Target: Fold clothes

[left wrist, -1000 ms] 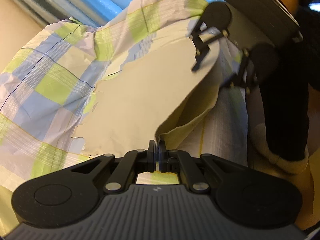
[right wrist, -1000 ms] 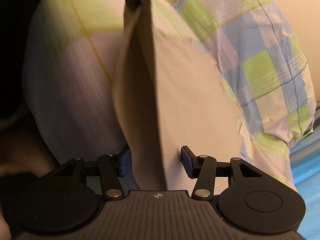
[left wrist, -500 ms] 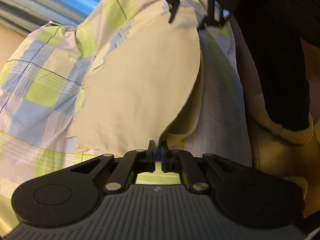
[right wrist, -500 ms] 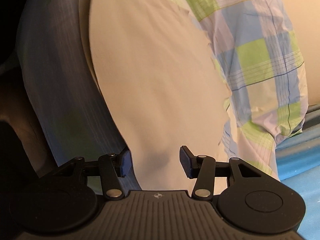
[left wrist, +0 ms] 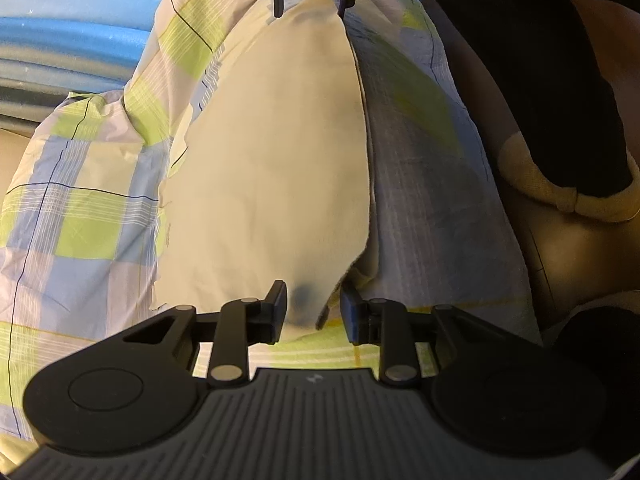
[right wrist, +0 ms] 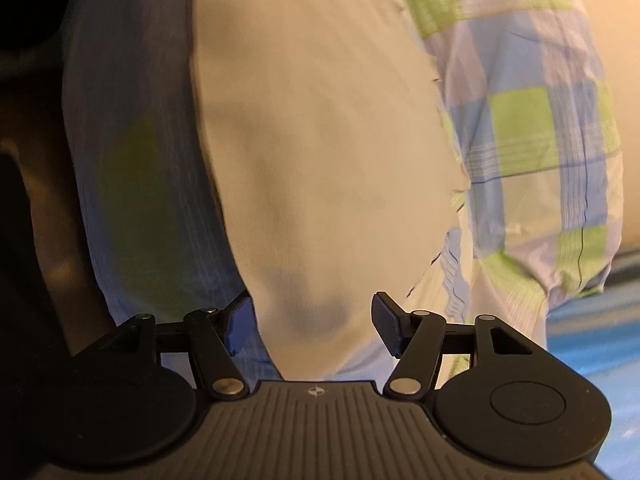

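1. Warm, yellowish light falls on the cream cloth (left wrist: pixel 272 152); fisheye bending curves everything around it.
2. Right of it, deep shadow.
3. In the right wrist view the cloth (right wrist: pixel 320 140) is softly blurred.

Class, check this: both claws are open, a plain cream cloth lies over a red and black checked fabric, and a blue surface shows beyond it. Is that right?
Not quite. The checked fabric is green, blue and white, not red and black, as the left wrist view shows. The rest holds: left claw and right claw are open, the cream cloth lies over it, with the blue surface beyond.

Cream cloth (left wrist: pixel 272 168) fills the gap between both grippers' parted jaws.
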### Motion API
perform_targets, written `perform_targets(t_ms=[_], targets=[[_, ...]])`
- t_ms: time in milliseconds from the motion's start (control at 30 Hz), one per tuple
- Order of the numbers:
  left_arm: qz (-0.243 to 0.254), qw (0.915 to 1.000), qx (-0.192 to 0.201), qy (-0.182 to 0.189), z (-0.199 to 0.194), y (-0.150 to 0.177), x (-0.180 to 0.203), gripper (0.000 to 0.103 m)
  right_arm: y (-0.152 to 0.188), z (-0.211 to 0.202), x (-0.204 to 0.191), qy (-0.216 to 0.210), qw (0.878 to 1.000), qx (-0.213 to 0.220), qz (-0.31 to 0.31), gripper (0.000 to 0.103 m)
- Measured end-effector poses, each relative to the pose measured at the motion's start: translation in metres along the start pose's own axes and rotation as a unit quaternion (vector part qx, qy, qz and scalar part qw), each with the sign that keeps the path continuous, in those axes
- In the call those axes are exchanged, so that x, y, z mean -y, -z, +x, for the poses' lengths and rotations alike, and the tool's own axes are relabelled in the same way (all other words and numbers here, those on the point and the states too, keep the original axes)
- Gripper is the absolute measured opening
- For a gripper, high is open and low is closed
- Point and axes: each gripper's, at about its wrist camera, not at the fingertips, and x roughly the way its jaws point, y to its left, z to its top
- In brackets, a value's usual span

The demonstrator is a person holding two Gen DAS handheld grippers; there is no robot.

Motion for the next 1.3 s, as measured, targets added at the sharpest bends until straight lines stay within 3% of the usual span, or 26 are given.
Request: perform_targets(t_ms=[100,200,333,400,433,500,567,633,833,967,1067,1200,1300], targets=[[0.005,1.0,0.002,-0.006,0.001,0.0,0.004,0.025,0.009,0.009,-0.013,0.005,1.0,-0.001,-0.022,0.07],[0.014,0.9998,0.004,-0.013,0.002,0.0,0.007,0.025,0.012,0.009,-0.009,0.023,1.0,0.016,0.002,0.058],[-0.005,1.0,-0.003,-0.007,0.002,-0.002,0.001,0.026,0.013,0.002,-0.002,0.032,0.999,0.029,0.006,0.051],[-0.011,0.9999,-0.003,-0.005,0.002,-0.003,0.0,0.025,0.014,0.001,0.0,0.008,0.999,0.026,0.021,0.03],[-0.011,0.9999,-0.004,-0.002,0.002,-0.004,0.0,0.021,0.013,-0.002,-0.001,0.008,0.999,0.024,0.026,0.029],[-0.009,0.9999,-0.006,0.003,0.002,-0.004,0.001,0.017,0.013,-0.005,0.0,0.008,0.999,0.024,0.042,0.016],[-0.014,0.9997,-0.01,0.017,0.002,-0.005,0.0,0.007,0.012,-0.009,0.005,0.011,0.998,0.022,0.061,0.003],[-0.024,0.9993,-0.018,0.022,0.002,-0.005,-0.003,0.001,0.012,-0.015,0.013,0.02,0.996,0.025,0.08,0.001],[-0.092,0.9957,-0.008,0.011,-0.02,-0.004,-0.036,0.001,0.012,-0.044,0.052,0.063,0.99,0.036,0.122,0.0],[-0.138,0.9903,0.003,0.018,-0.047,-0.003,-0.063,0.0,0.009,-0.072,0.07,0.067,0.988,0.043,0.134,0.0],[-0.167,0.9837,0.02,0.064,-0.075,-0.002,-0.072,0.0,0.009,-0.104,0.069,0.048,0.988,0.044,0.139,0.0],[-0.201,0.9685,0.049,0.138,-0.118,0.003,-0.077,0.0,0.01,-0.156,0.07,0.022,0.988,0.039,0.151,0.0],[-0.234,0.959,0.059,0.149,-0.137,0.008,-0.094,0.0,0.011,-0.182,0.083,0.017,0.986,0.041,0.159,0.0]])
